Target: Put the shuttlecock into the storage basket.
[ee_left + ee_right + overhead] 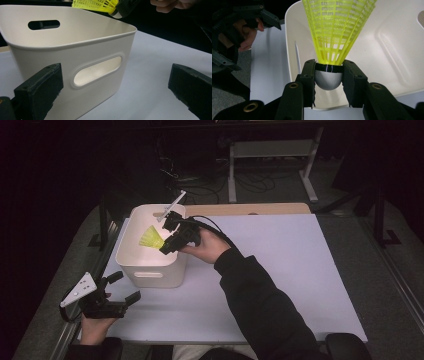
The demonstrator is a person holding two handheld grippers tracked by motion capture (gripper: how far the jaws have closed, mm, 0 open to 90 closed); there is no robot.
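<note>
A yellow plastic shuttlecock (337, 30) with a grey-white cork is clamped by its cork between the jaws of my right gripper (328, 78). In the high view the right gripper (167, 242) holds the shuttlecock (151, 239) over the open white bin (150, 270), skirt pointing left into the bin. My left gripper (125, 287) rests at the table's front left, jaws wide apart and empty, aimed at the bin's handle slot (97, 71). The shuttlecock's skirt (95, 4) peeks above the bin's rim in the left gripper view.
The white bin stands on the left part of a pale blue-white table (280, 260). A wooden strip (250, 209) runs along the table's far edge. A metal stand (270, 155) and cables lie on the dark floor beyond.
</note>
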